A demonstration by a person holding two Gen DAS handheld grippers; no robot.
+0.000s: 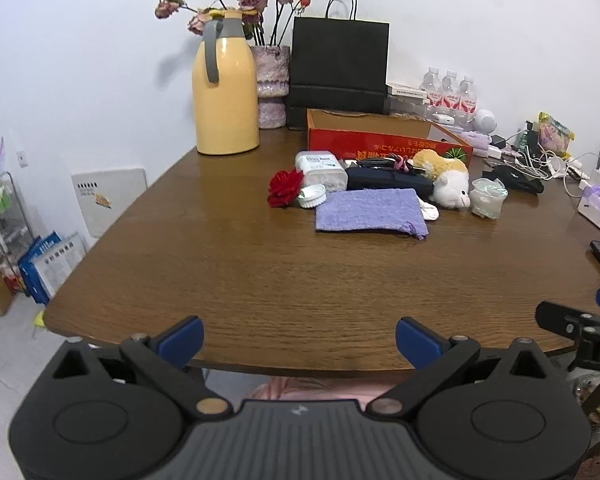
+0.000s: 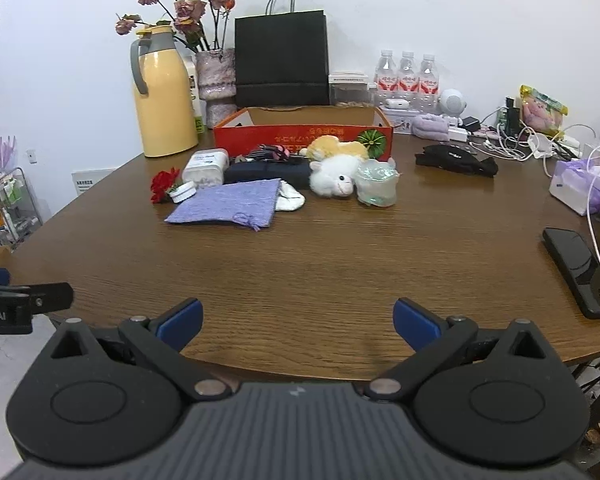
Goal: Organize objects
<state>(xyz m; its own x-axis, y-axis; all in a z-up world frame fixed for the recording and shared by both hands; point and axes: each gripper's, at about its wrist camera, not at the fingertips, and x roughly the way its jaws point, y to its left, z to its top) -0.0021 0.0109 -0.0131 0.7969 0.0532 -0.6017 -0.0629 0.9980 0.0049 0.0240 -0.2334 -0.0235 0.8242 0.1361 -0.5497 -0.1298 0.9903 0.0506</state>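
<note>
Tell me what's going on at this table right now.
A person holds a claw in each hand, and both the left claw and the right claw hover open and empty over the near edge of the wooden table. Nothing is grasped yet. The purple cloth, plush sheep and red rose lie clustered in front of the open red box.

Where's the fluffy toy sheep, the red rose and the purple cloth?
toy sheep (image 2: 334, 180), right wrist view, white face.
red rose (image 1: 285, 187), left wrist view, petals.
purple cloth (image 1: 370, 212), left wrist view, middle.
</note>
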